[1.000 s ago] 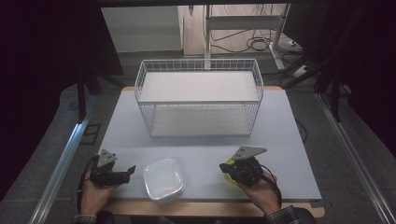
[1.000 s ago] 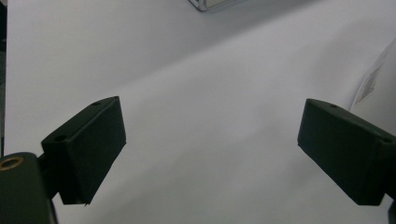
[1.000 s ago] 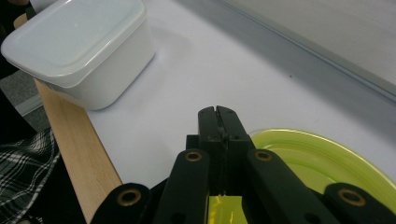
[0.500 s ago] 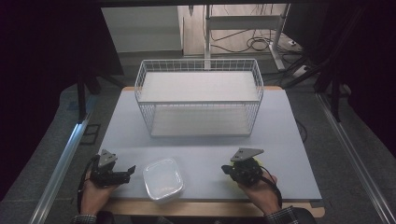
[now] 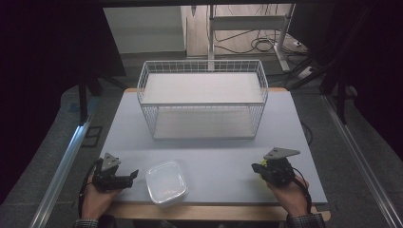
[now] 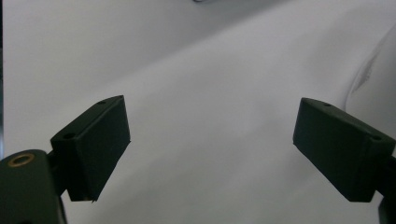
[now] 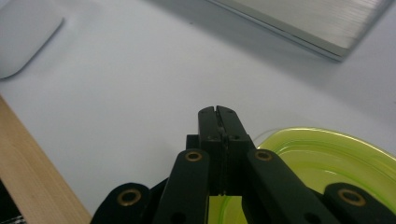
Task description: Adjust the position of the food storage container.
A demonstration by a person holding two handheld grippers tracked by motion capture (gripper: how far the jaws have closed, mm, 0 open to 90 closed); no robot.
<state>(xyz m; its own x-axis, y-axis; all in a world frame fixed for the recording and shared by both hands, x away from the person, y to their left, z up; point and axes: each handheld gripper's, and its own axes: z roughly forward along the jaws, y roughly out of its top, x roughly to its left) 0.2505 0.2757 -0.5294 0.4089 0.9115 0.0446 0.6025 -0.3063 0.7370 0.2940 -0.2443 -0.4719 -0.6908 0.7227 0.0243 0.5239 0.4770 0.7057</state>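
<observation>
Altogether, the table (image 5: 209, 156) carries one white wire basket (image 5: 203, 97), one clear plastic container (image 5: 165, 182) and one yellow-green translucent lid (image 7: 327, 163), and two grippers work over it, one in each hand. That lid sits clamped in the right gripper (image 5: 260, 170): in the right gripper view its two black jaws stand pressed together with the lid's thin edge caught between them, the round rim curving away to the right of the jaws. From the high view the lid is a small yellow patch at the gripper's front, low over the near right part of the table and well apart from the container. Over at the near left, the left gripper (image 5: 134, 175) rests with its jaws spread wide and nothing between them, its tips just beside the container's left edge; whether they touch it cannot be told. Its own view looks onto pale surface with the container's curved wall at the right margin (image 6: 373, 79). Upright at the back of the table stands the basket, far from both hands, and bare tabletop lies between the lid and the container. A wooden edge (image 7: 32, 163) borders the table's near side.
</observation>
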